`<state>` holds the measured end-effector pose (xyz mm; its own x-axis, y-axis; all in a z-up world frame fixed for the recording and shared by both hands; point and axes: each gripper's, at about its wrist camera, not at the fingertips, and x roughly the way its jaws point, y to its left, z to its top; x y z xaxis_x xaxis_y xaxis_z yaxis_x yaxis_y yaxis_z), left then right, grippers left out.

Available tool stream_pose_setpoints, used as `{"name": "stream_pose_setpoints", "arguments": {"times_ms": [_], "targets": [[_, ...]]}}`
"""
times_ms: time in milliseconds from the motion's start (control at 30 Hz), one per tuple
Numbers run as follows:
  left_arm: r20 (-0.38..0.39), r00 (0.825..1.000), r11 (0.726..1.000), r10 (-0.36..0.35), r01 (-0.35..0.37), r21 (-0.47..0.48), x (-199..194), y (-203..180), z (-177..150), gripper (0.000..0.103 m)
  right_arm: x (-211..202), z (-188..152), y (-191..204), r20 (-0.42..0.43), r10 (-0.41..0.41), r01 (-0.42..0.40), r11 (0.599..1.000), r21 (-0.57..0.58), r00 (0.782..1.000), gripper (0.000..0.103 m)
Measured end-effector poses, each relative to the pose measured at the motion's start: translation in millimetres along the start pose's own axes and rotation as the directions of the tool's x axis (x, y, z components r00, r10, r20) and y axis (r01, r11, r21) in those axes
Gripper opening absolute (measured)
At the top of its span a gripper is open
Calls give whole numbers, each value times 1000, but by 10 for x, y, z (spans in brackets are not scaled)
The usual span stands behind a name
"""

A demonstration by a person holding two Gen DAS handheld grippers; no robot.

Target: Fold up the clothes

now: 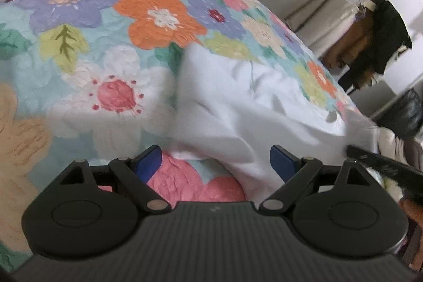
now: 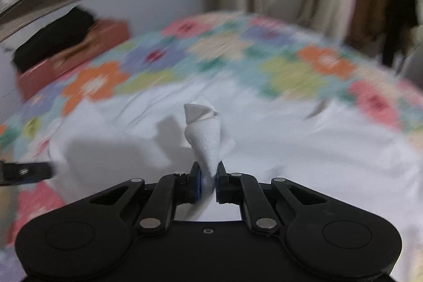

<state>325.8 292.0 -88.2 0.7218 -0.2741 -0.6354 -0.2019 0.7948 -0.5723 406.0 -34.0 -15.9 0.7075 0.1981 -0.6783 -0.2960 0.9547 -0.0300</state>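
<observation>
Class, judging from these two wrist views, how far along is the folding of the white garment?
Early. Done: the white cloth garment lies on the floral quilted bedspread, rumpled, no neat fold visible. In hand: the right gripper pinches a bunched edge. Left: the left gripper is open, holding nothing; the folding itself remains.

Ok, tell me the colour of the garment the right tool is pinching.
White garment; clearest in the right wrist view.

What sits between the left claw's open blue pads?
In the left wrist view, the white garment drapes into the gap on the right pad's side; the rest shows floral bedspread. The left claw grips nothing.
</observation>
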Motion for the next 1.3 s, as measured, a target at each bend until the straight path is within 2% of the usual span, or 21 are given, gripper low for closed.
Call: {"name": "stream_pose_setpoints", "arguments": {"times_ms": [100, 133, 300, 367, 500, 600, 633, 700, 733, 833, 900, 1033, 1100, 1167, 1200, 1233, 1267, 1300], "targets": [[-36, 997, 995, -64, 61, -74, 75, 81, 4, 89, -117, 140, -359, 35, -75, 73, 995, 61, 997, 11], [-38, 997, 996, -61, 58, -69, 97, 64, -6, 89, -136, 153, -466, 39, -93, 90, 993, 75, 995, 11], [-48, 999, 1000, 6, -4, 30, 211, -124, -91, 92, -231, 218, -1000, 54, -184, 175, 974, 144, 981, 11], [-46, 998, 996, 40, -36, 85, 245, -201, -139, 92, -186, 206, -1151, 32, -204, 195, 965, 176, 978, 11], [-47, 996, 989, 75, -69, 128, 285, -254, -166, 92, -217, 169, -1399, 76, -148, 120, 948, 296, 986, 12], [-50, 995, 989, 81, -74, 132, 297, -246, -166, 93, -140, 47, -1543, 43, -134, 107, 917, 384, 990, 15], [-52, 995, 988, 84, -77, 134, 301, -244, -164, 93, -88, -11, -1579, 18, -139, 120, 909, 399, 990, 18], [-55, 994, 987, 90, -82, 139, 310, -242, -170, 93, 71, -120, -1658, -60, -143, 155, 903, 401, 988, 46], [-56, 994, 986, 92, -83, 143, 316, -242, -177, 93, 133, -166, -1679, -107, -171, 200, 902, 384, 979, 64], [-44, 994, 981, 95, -87, 171, 307, -282, -194, 93, 208, -269, -1751, -149, -243, 281, 893, 352, 958, 64], [-22, 997, 979, 80, -75, 188, 277, -324, -194, 91, 197, -333, -1813, -147, -217, 259, 884, 389, 965, 64], [46, 997, 970, -56, 44, 239, 151, -463, -199, 84, 229, -385, -1824, -122, -137, 176, 890, 420, 983, 64], [40, 991, 954, -125, 109, 278, 175, -593, -178, 83, 310, -402, -1839, -145, -131, 183, 875, 448, 981, 64], [27, 981, 933, -191, 173, 316, 210, -728, -154, 83, 338, -424, -1877, -114, -135, 173, 859, 482, 984, 64], [-9, 979, 924, -203, 195, 329, 294, -819, -139, 83, 349, -435, -1896, -95, -138, 167, 851, 498, 986, 63], [-53, 976, 916, -209, 215, 339, 395, -915, -124, 82, 359, -447, -1916, -76, -140, 159, 842, 515, 987, 53], [-74, 977, 913, -199, 212, 349, 483, -990, -117, 80, 370, -458, -1936, -57, -144, 152, 834, 531, 988, 26], [-97, 981, 914, -169, 193, 357, 597, -1048, -120, 80, 380, -469, -1955, -38, -147, 144, 825, 547, 988, 17]]}}
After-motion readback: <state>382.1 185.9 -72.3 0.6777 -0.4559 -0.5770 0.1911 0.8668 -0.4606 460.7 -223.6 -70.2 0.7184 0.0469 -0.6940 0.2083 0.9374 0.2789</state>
